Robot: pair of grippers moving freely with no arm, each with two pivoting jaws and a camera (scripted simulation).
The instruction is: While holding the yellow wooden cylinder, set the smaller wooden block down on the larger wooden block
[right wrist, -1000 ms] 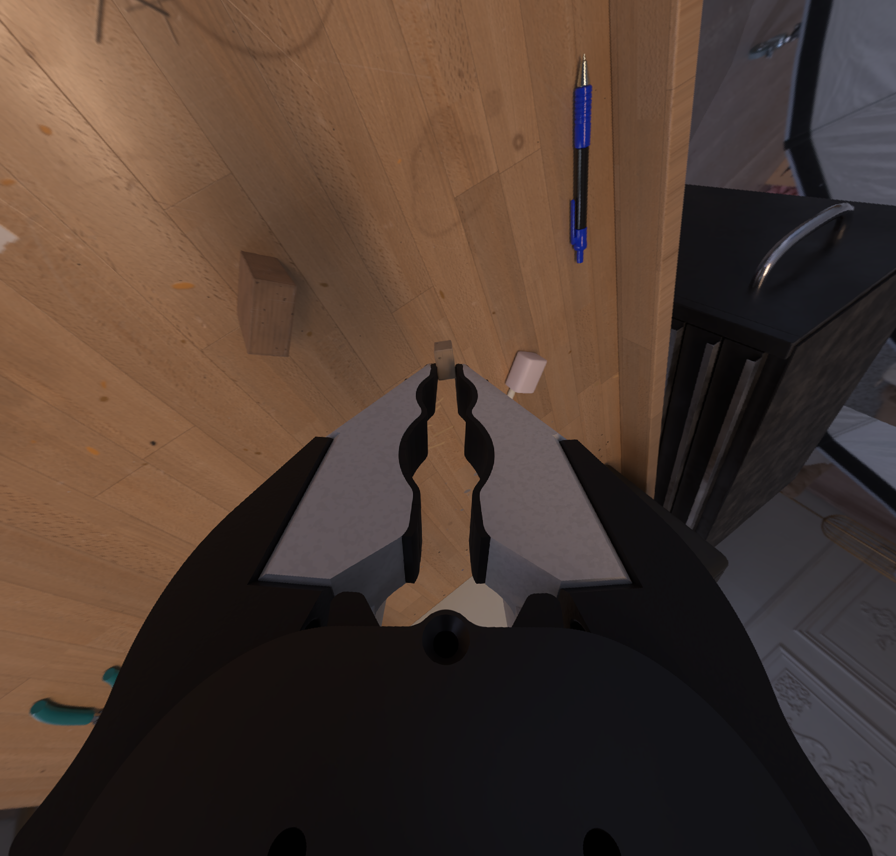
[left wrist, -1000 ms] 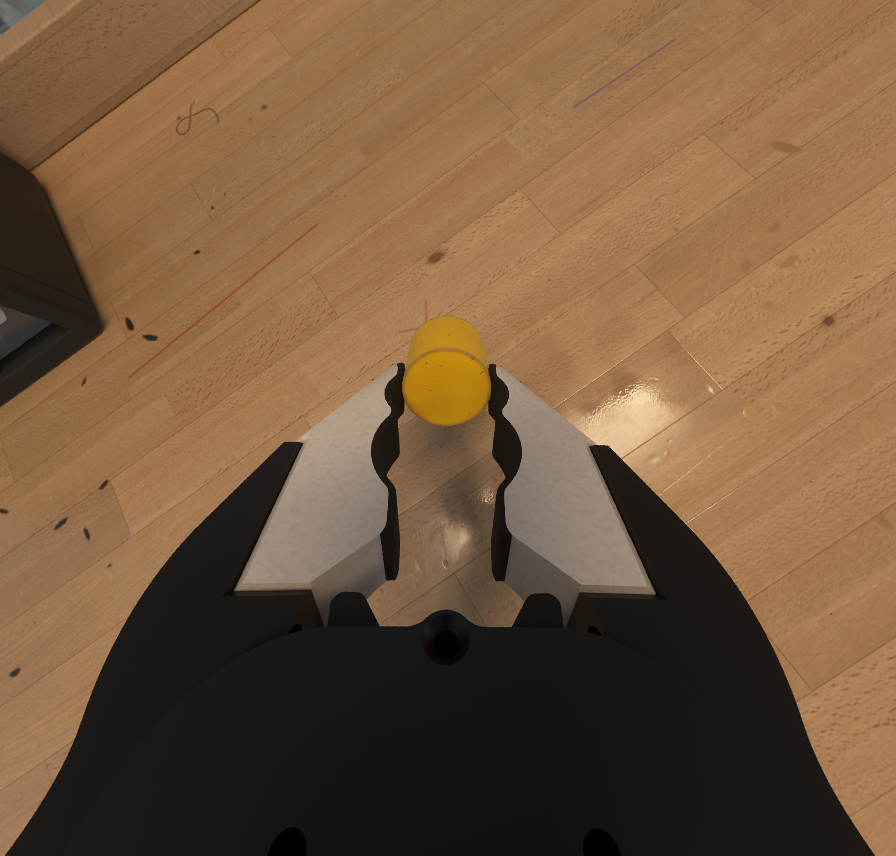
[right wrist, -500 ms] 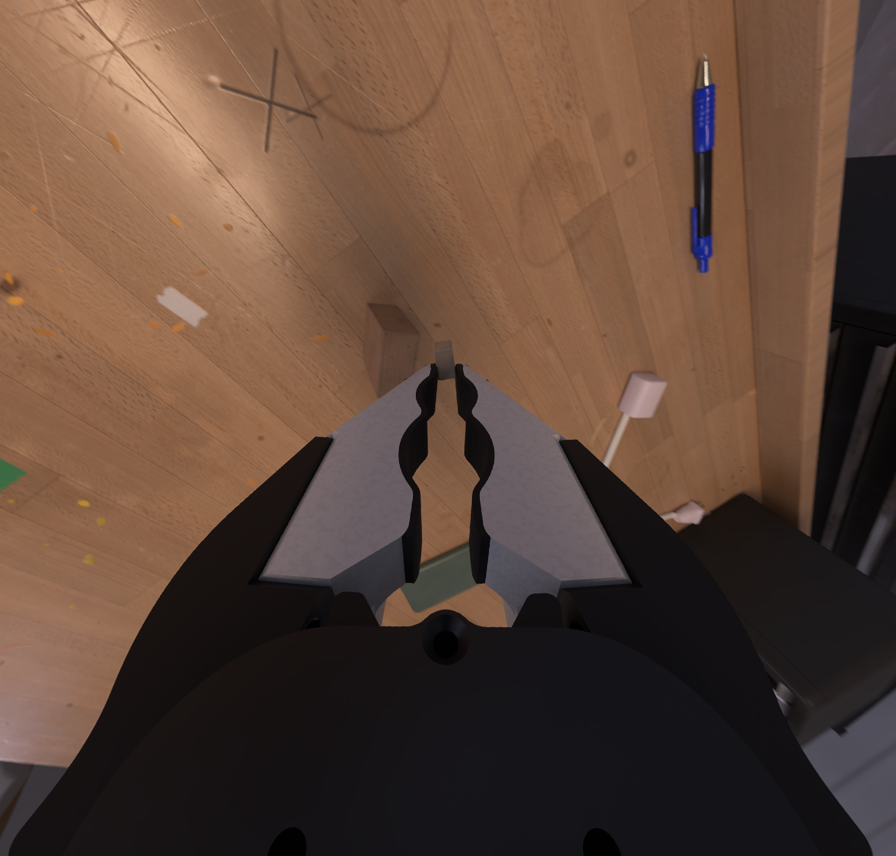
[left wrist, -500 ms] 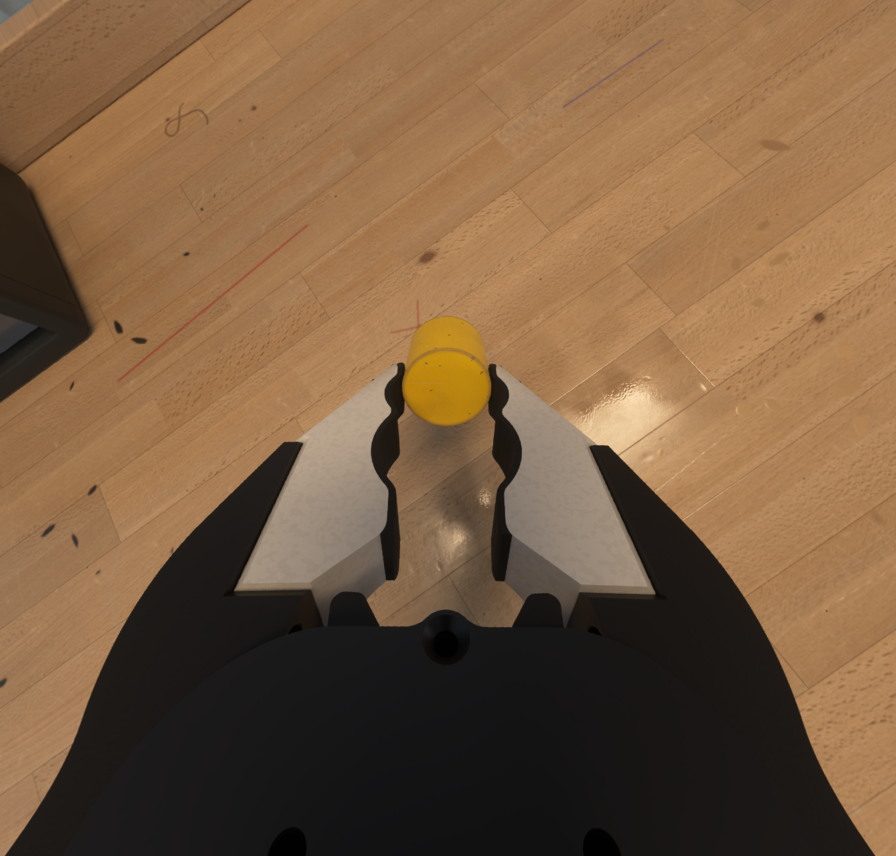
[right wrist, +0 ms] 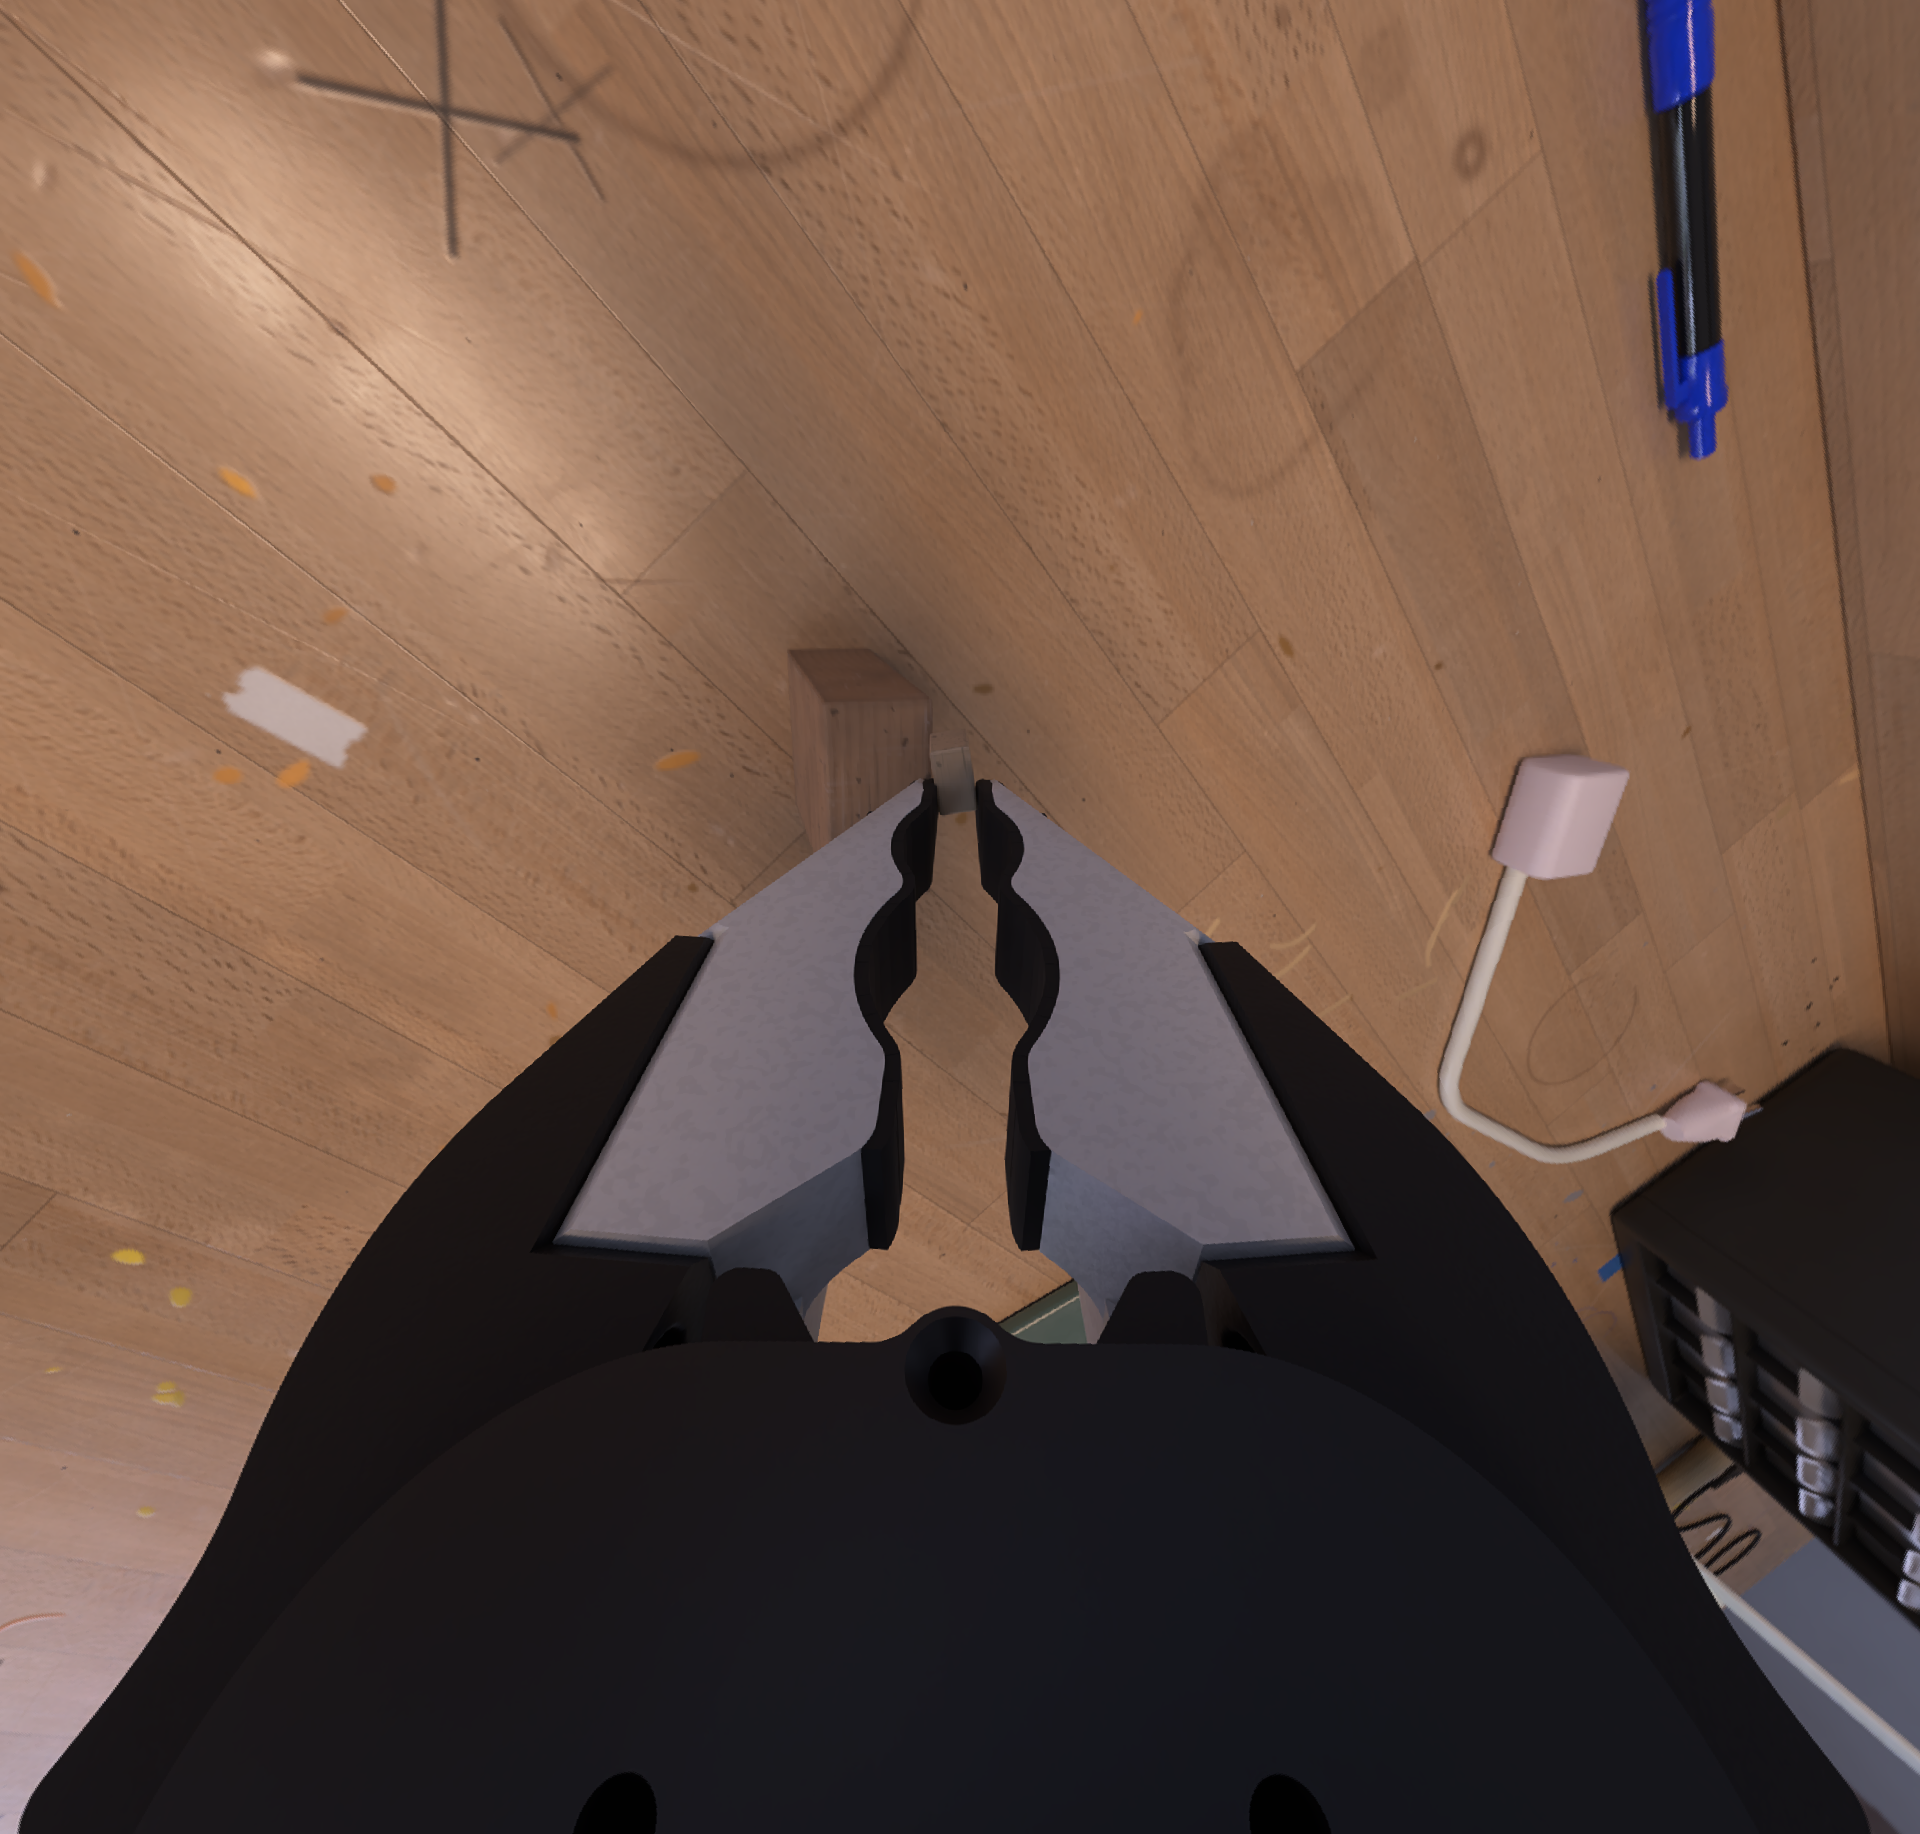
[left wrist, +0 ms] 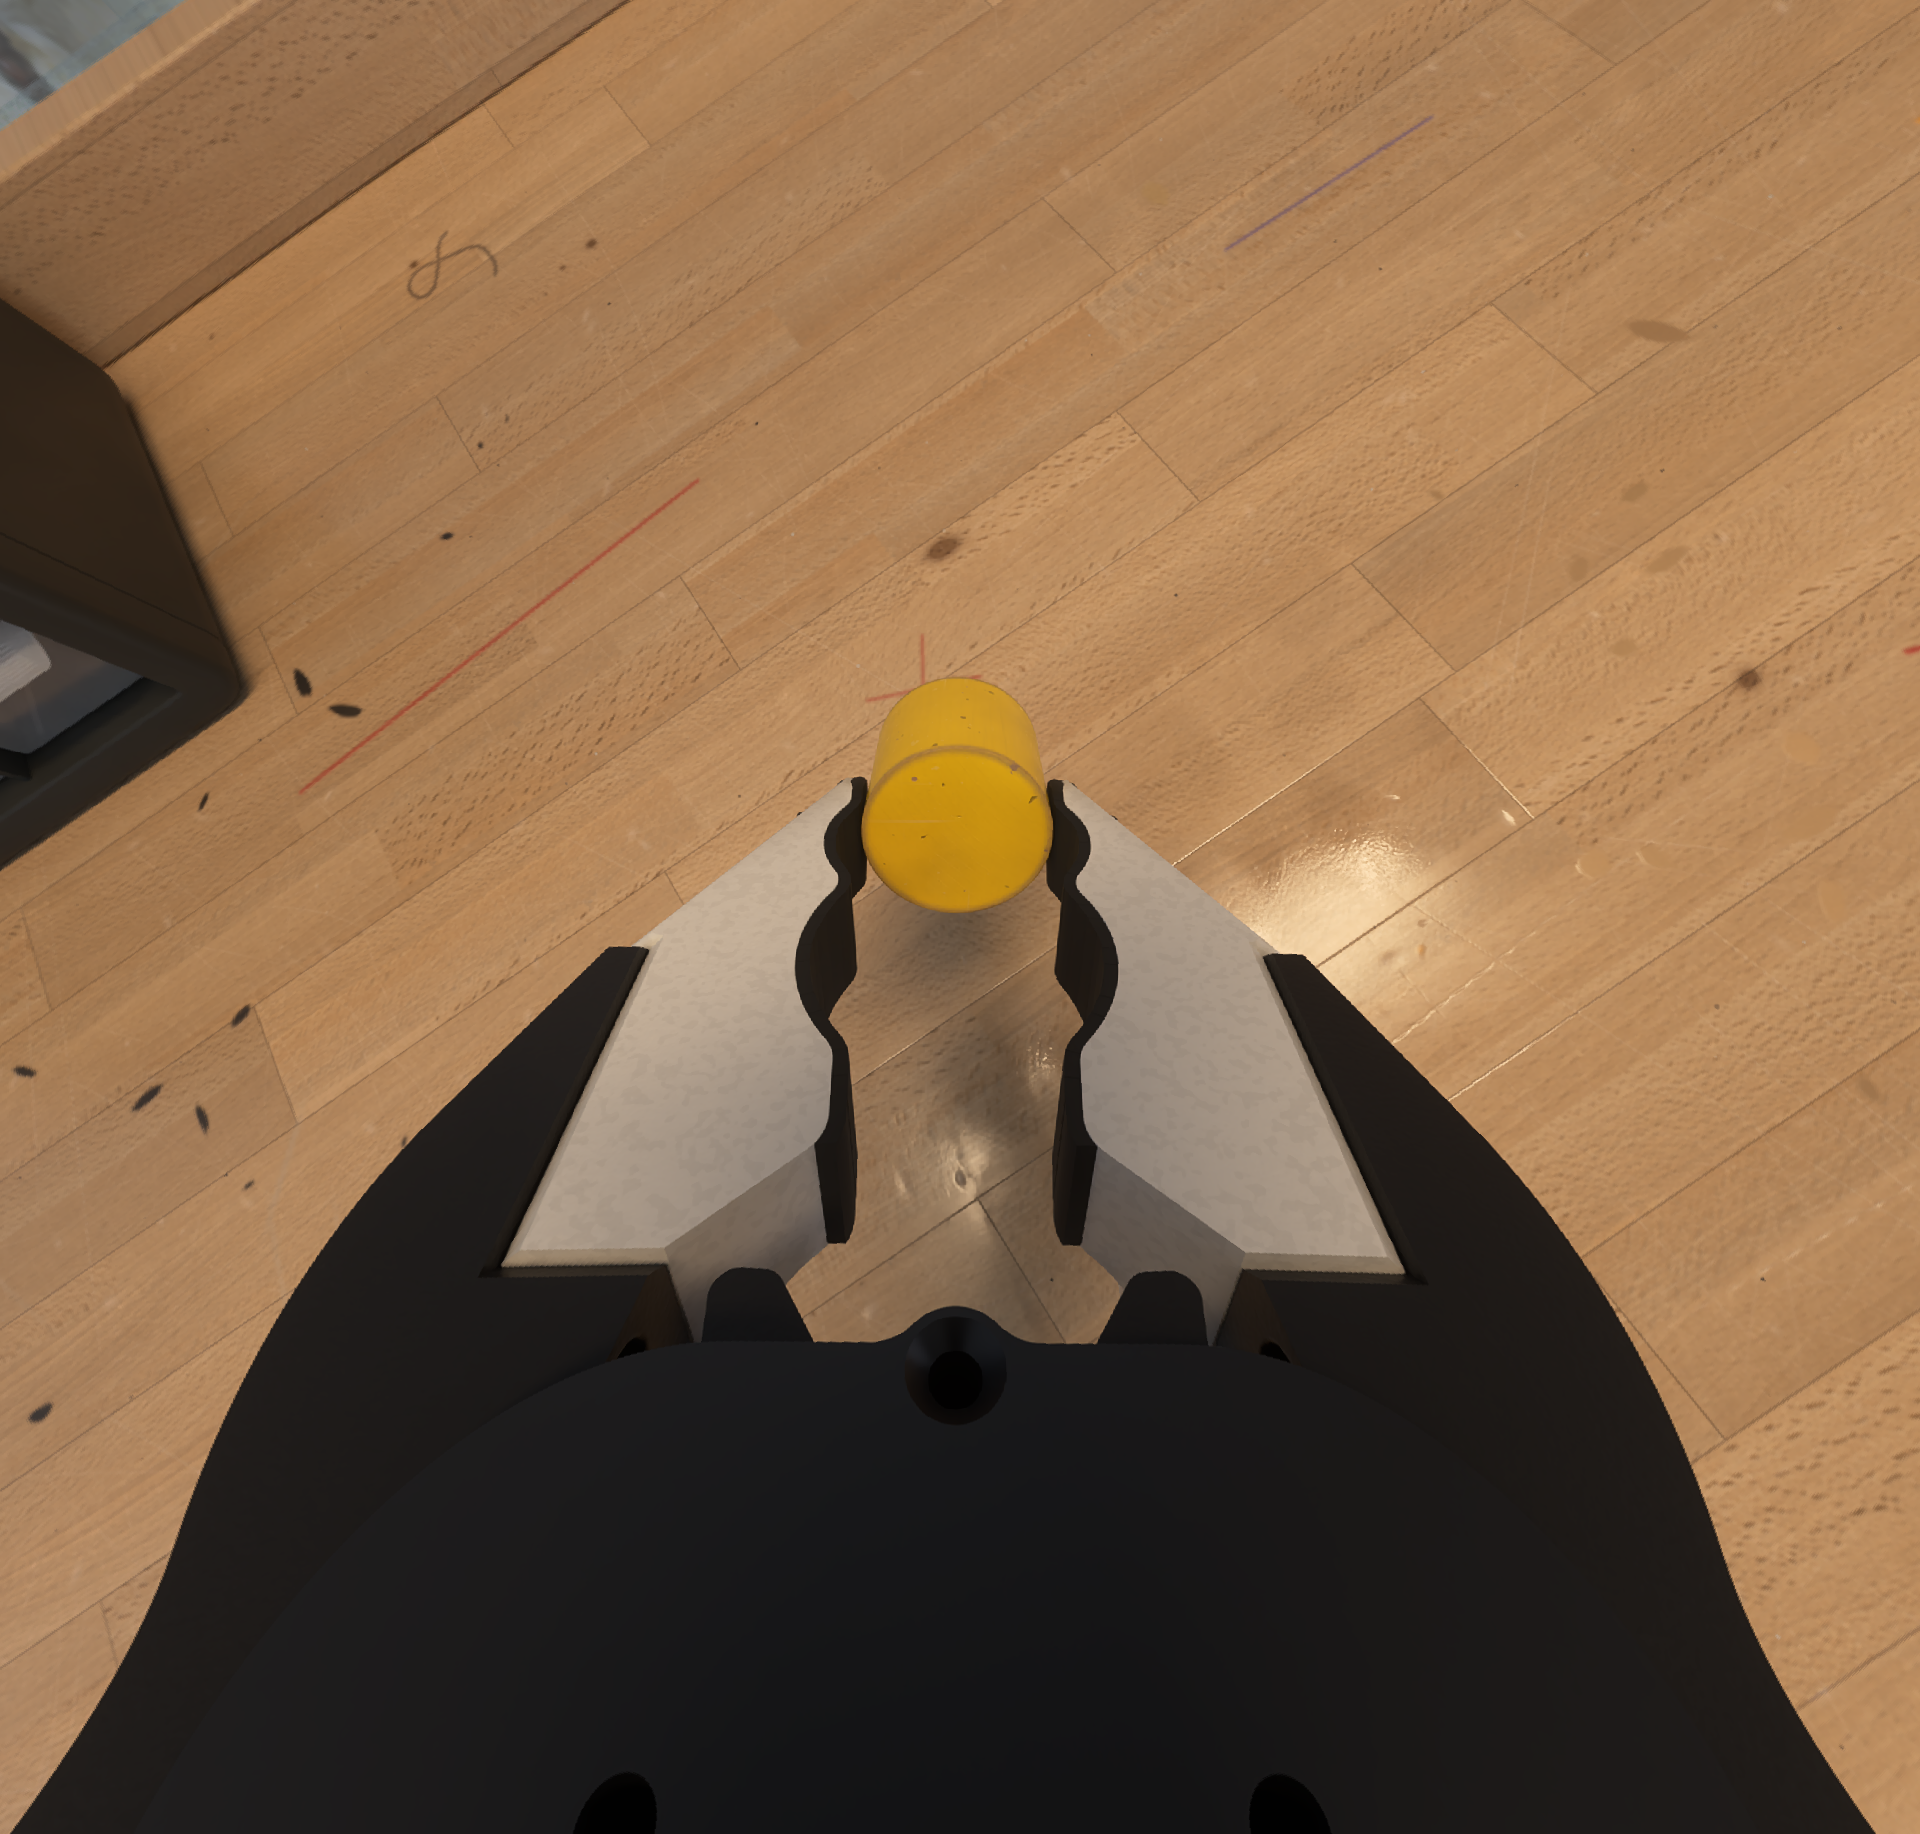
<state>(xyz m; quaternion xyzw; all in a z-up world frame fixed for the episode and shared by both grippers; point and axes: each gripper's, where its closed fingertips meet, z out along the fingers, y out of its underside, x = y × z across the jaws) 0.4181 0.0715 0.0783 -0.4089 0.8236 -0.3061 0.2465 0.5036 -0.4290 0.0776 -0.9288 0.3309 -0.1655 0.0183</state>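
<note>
L gripper point(left wrist: 956, 818) has its jaws pinching the yellow wooden cylinder point(left wrist: 956, 808) at the very tips, end face toward the camera, cylinder clear of the wooden surface point(left wrist: 1351, 434) w/ its shadow on the boards below; so the "holding" half of the task looks satisfied, as far as this view shows. R gripper point(right wrist: 954, 797) has jaws drawn nearly together on the smaller wooden block point(right wrist: 950, 771), a pale sliver poking out past the tips; only its far end shows, so grip depth can't be judged. In the right wrist view the larger wooden block point(right wrist: 857, 735) stands on the surface just left of and behind the tips, its right edge overlapping the small block in the picture. Whether the two are touching or the small one hangs above or beside it, can't tell from this angle. Judgement: pick-ups are done and carry is about done. Left to do: centre the small block over the big block's top face (it reads as sitting toward the right edge, not the middle), lower until contact, open R jaws, back off w/o nudging the stack, and keep L pinch closed throughout. Nearby but not involved: blue pen point(right wrist: 1683, 184) upper right, white plug point(right wrist: 1558, 816) w/ cable to the right, black box point(right wrist: 1787, 1265) at lower right edge, strip of white tape point(right wrist: 294, 716) to the left, pencilled X marks point(right wrist: 447, 106) on the boards.
</note>
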